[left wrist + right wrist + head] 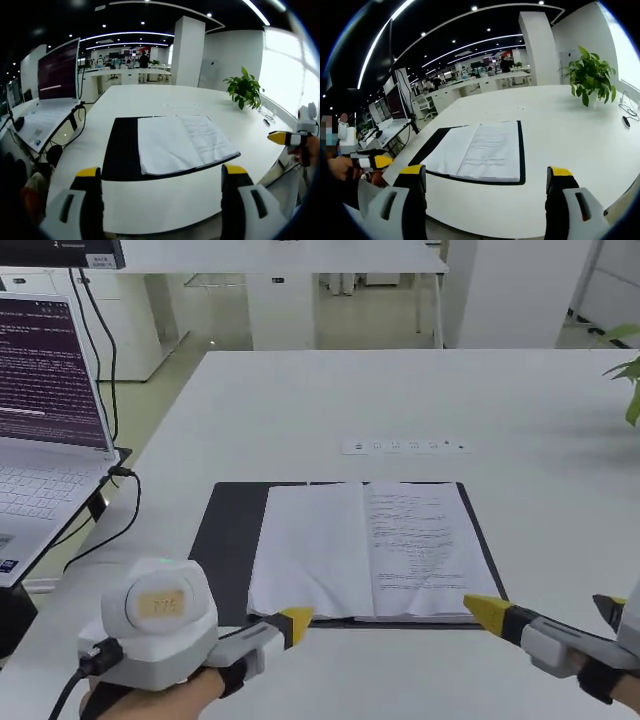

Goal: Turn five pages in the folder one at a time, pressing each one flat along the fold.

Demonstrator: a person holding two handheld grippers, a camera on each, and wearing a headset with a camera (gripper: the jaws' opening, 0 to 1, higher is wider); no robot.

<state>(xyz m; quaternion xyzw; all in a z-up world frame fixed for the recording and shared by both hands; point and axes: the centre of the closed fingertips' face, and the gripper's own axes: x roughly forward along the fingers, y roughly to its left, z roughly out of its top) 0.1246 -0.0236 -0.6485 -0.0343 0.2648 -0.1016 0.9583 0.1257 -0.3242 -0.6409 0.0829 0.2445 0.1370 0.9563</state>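
Black folder (pixel 228 540) lies open flat on white table (pixel 420 390), close to front edge. White paper pages (pixel 330 550) spread: left blank, right printed. Left gripper (pixel 161 171): yellow-tipped jaws wide apart, empty, just short of folder's near edge. Right gripper (pixel 485 171): same, wide apart, empty.

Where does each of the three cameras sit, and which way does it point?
Left gripper view: on the left tool, looking along its open jaws at the folder; the other tool shows at right.
Right gripper view: on the right tool, facing the folder; the other tool and a hand show at left.
Head view: on the person's head, looking down at the folder; both tools at the bottom.
Shared: all three see the folder; both gripper views see the plant.
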